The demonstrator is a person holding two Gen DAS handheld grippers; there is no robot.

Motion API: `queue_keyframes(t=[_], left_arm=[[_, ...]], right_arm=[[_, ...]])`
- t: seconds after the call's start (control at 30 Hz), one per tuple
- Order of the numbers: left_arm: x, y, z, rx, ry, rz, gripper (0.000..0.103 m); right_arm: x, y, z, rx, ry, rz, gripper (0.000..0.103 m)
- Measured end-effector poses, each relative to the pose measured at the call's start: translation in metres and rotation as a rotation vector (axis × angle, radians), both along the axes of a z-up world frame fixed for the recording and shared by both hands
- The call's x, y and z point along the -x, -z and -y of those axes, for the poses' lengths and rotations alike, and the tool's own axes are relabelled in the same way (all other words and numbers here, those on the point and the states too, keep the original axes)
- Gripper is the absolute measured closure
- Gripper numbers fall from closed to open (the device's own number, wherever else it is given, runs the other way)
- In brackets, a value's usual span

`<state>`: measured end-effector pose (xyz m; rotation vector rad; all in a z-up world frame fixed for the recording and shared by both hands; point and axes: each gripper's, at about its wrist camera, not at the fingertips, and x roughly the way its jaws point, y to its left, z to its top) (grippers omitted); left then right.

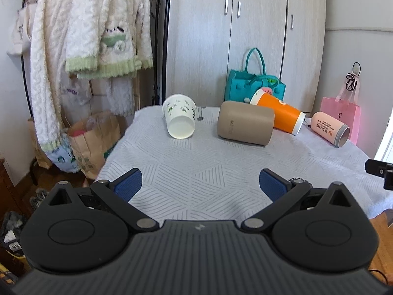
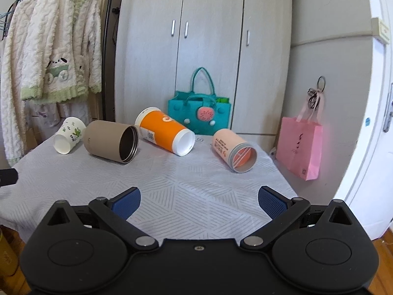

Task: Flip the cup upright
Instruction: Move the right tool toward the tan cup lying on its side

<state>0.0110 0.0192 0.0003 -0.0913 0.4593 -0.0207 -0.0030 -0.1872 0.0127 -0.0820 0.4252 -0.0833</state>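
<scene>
Hovering low over the near edge of the cloth-covered counter (image 1: pixel 196 172), both empty: left claw (image 1: pixel 199 184) and right claw (image 2: pixel 199 202) spread wide, likely to take a cup's width. Lying on their sides along the far edge: white paper cup (image 1: pixel 180 119), tan tumbler (image 1: pixel 245 123) touching orange cup (image 1: pixel 280 113), pink cup (image 2: pixel 233 147) apart at right. Standing behind: teal felt bag (image 2: pixel 199 115), pink gift bag (image 2: pixel 301 147). Nothing between claws and cups.

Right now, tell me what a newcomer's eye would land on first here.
Four cups lie tipped over in a row across the far half of the table: white paper cup leftmost, tan cup, orange cup, pink cup rightmost. Behind them stands a teal bag; both grippers hover open nearby.
</scene>
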Motion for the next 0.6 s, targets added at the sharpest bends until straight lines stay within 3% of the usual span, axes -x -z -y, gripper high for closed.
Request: queue_keyframes(t=[0.23,0.4,0.5,0.6], left_arm=[[-0.03,-0.013,-0.014,0.04,0.017,-0.067,0.0],[-0.051,-0.023,-0.021,0.012,0.013,-0.067,0.0],[-0.07,-0.026,-0.025,0.044,0.026,-0.088,0.0],[-0.091,-0.025,-0.025,0.08,0.068,-0.087,0.0]], right_arm=[[-0.02,-0.016,0.006,-0.033,-0.161,-0.074,0.0],[-0.037,-0.045,-0.007,-0.001,-0.423,-0.091,0.0],[-0.056,-0.059,-0.025,0.025,-0.592,-0.102,0.0],[-0.074,-0.062,-0.043,0.065,-0.692,-0.124,0.0]])
